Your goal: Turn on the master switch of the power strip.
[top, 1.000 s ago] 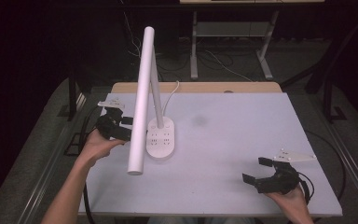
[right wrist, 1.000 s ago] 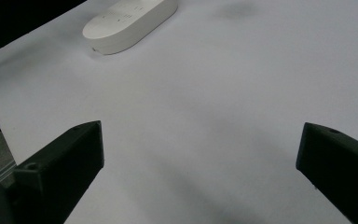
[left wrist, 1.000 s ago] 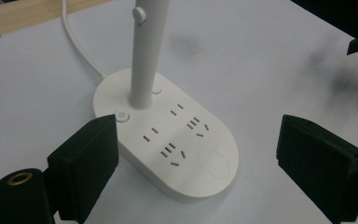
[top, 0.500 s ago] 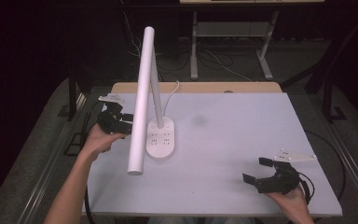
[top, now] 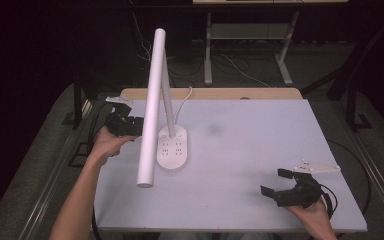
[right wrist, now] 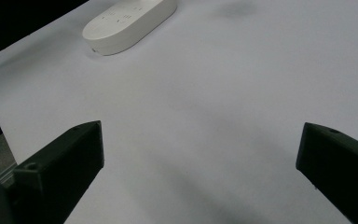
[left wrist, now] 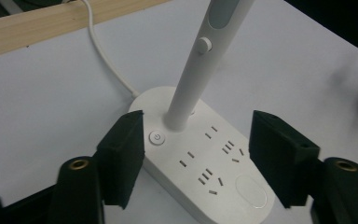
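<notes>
High view: white desk lamp (top: pixel 171 150) stands near the bench's (top: pixel 260 150) far-left corner, its bar head slanting forward. Left tool (left wrist: pixel 196 158), released, straddles the lamp's base from the left edge. Right tool (top: pixel 280 186), jaws spread, rests near the near-right corner.

One white desk lamp (top: pixel 171 150) stood on one white table (top: pixel 260 150), its single oval base carrying one round power button (left wrist: pixel 157 137). Two black grippers, one left (top: pixel 130 125) of the lamp and one right (top: pixel 279 182), flanked it.
</notes>
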Demonstrator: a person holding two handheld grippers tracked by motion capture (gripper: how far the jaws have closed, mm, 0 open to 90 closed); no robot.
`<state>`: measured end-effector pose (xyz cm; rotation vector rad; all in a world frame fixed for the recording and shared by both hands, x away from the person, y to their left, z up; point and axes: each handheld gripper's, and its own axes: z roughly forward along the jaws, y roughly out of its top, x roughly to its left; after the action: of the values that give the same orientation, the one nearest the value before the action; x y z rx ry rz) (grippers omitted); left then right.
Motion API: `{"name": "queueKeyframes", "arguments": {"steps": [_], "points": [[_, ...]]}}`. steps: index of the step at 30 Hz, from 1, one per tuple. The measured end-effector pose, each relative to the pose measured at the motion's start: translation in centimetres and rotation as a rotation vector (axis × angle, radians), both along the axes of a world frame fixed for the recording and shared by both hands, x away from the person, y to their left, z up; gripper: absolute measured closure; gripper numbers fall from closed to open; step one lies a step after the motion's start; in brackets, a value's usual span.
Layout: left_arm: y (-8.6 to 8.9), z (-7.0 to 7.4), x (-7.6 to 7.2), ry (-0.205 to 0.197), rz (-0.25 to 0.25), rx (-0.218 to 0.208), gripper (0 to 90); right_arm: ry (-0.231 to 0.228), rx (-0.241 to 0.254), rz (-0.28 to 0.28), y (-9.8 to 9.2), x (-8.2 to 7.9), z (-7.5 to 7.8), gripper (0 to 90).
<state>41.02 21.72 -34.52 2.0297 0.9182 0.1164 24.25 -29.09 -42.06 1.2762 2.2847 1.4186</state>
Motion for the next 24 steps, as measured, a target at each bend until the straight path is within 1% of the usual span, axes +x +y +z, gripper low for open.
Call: {"name": "queueKeyframes", "arguments": {"steps": [3,6,7,8,12,13,15,17,19,24], "points": [[0.0,-0.2,0.3,0.005,-0.007,0.007,43.7,0.006,0.002,-0.002,0.0,0.0,0.0,0.2],[-0.2,-0.5,0.5,0.009,0.009,0.011,51.8,0.007,0.002,-0.002,0.0,0.0,0.0,0.2],[-0.2,-0.6,0.7,0.012,0.001,0.023,54.3,0.006,0.001,-0.001,0.0,0.0,0.0,0.2],[-0.2,-0.8,0.7,0.015,0.005,0.027,57.0,0.005,0.001,-0.001,0.0,0.0,0.0,0.2],[-0.4,-1.2,1.1,0.018,-0.006,0.058,71.0,0.005,0.011,-0.002,-0.1,0.0,0.1,0.2],[-0.5,-1.3,1.2,0.022,-0.005,0.056,75.0,0.007,0.015,-0.003,-0.2,0.0,0.1,0.2],[-0.7,-1.6,1.3,0.028,-0.001,0.074,83.5,0.006,0.015,-0.005,-0.2,0.0,0.1,0.2],[-0.8,-1.8,1.5,0.032,-0.008,0.083,89.3,0.003,0.015,-0.006,-0.3,0.1,0.1,0.2],[-1.1,-2.1,1.7,0.038,-0.009,0.099,89.5,0.004,0.015,-0.007,-0.3,0.1,0.1,0.2],[-1.7,-2.7,2.0,0.043,-0.008,0.114,89.6,0.003,0.012,-0.005,-0.3,0.1,0.1,0.2]]}}
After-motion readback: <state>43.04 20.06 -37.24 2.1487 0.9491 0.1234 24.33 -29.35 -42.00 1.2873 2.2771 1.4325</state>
